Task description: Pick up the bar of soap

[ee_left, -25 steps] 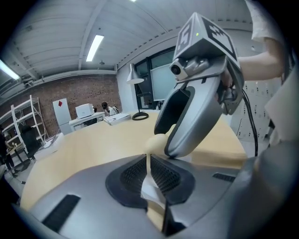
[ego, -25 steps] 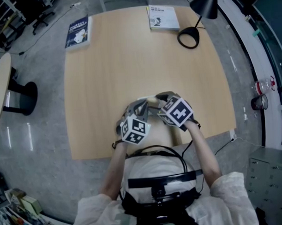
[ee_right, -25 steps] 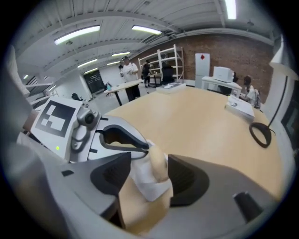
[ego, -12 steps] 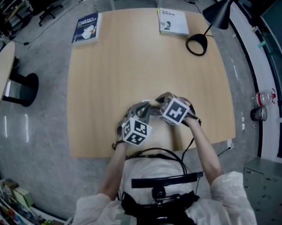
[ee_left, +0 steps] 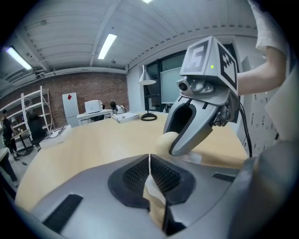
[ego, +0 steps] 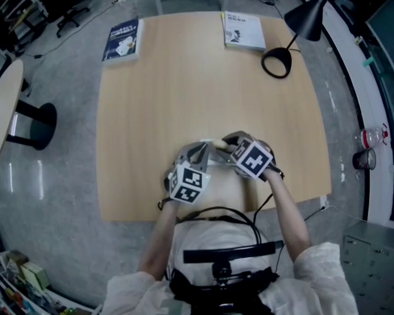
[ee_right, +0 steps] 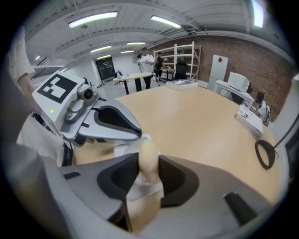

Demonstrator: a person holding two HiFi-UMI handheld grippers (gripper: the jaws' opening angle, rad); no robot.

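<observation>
Right gripper view: right gripper [ee_right: 147, 169] jaws, just closing, squeeze the soap [ee_right: 148, 156]; left gripper [ee_right: 134, 135], at 10 o'clock, pinches the wrapper [ee_right: 141, 190].

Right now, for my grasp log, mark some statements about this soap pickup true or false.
The right tool grips the cream oval bar of soap. True; its jaws have just been closing on it.
The left tool is open and empty. False: it is shut on a thin white wrapper.
A black desk lamp stands near the light wooden table's far right corner. True.
Three books lie there. False: only a blue book and a white book.
</observation>
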